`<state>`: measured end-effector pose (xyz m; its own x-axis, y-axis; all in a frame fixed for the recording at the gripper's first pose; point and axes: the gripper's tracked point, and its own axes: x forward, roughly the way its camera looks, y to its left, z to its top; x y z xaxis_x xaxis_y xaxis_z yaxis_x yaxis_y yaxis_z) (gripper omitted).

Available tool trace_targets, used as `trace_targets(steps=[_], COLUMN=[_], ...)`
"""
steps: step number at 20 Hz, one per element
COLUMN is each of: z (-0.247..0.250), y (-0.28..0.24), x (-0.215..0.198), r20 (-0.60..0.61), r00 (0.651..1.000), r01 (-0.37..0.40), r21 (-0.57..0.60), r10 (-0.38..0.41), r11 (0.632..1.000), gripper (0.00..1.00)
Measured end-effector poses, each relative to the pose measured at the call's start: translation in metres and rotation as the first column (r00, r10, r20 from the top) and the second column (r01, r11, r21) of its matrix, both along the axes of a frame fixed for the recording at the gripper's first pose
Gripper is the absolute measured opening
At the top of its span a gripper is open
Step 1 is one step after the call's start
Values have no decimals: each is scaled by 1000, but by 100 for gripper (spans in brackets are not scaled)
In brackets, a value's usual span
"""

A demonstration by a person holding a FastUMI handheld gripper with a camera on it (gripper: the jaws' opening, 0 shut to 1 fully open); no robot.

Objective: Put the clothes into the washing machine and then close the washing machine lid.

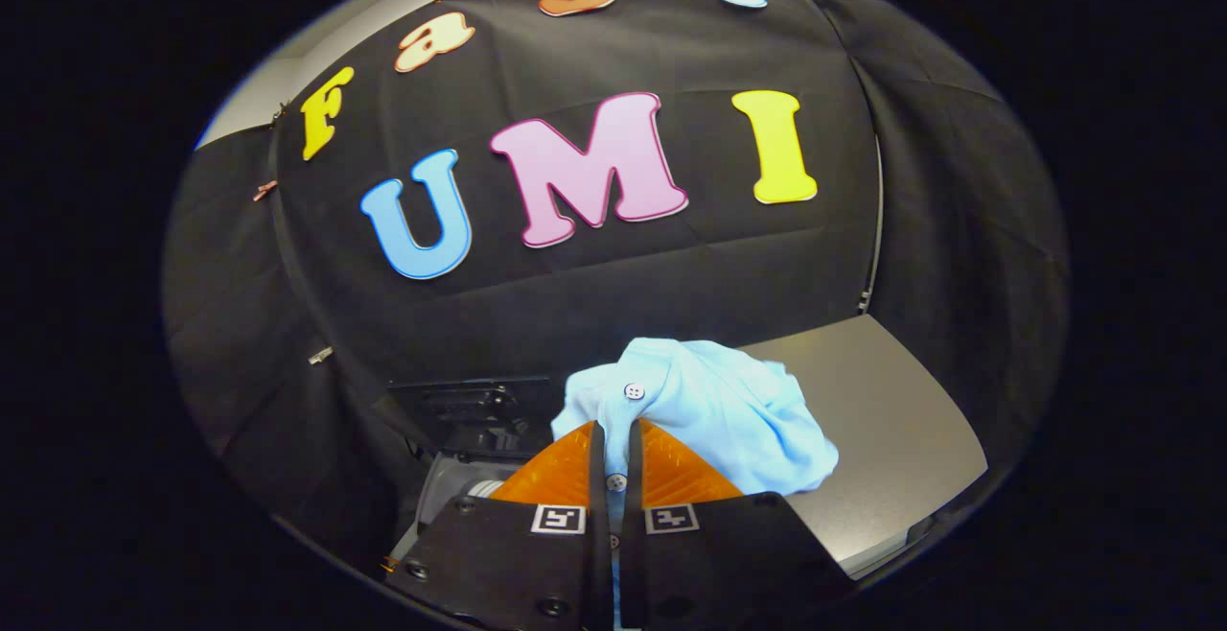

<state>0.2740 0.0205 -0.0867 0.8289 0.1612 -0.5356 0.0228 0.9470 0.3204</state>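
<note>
the tool (pixel 613 439) is closed on the shirt (pixel 709 410), its two fingers pinched nearly together with a thin strip of the buttoned front trapped between them. the rest of the garment bunches up just ahead of the fingertips and spills toward 3 o'clock, hanging clear above a grey tabletop (pixel 891 420) that lies beyond it at about 2 o'clock.

the cloth is pale blue, light woven stuff, creased and puffed into soft folds, with small white buttons along the placket, one showing right above the fingertips. it looks light and limp; i judge it will drape and swing with any move and could trail a loose end over the rim of the machine. the placket is doubled fabric, a firmer place to hold than a single layer, so the present hold looks sound.

at 10 o'clock from the fingers sits a dark piece of equipment (pixel 470 410); i cannot tell whether it is the washing machine.
</note>
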Motion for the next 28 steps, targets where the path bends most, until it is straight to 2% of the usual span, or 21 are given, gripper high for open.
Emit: trace_targets(steps=[6, 10, 13, 17, 19, 22, 28], z=[29, 37, 26, 1, -20, -54, -126], y=[111, 188, 229, 287, 308, 328, 333], x=[-25, -48, -59, -73, -79, -76, -43], r20=[53, 77, 67, 36, 7, -23, -69], r00=[988, 965, 946, 922, 911, 910, 937], r01=[-149, -262, -325, -383, -402, -402, -336], r21=[92, 167, 167, 236, 238, 199, 88], r10=[144, 252, 318, 386, 412, 415, 342], r11=[985, 950, 931, 893, 884, 894, 938], gripper=[8, 8, 8, 8, 8, 8, 8])
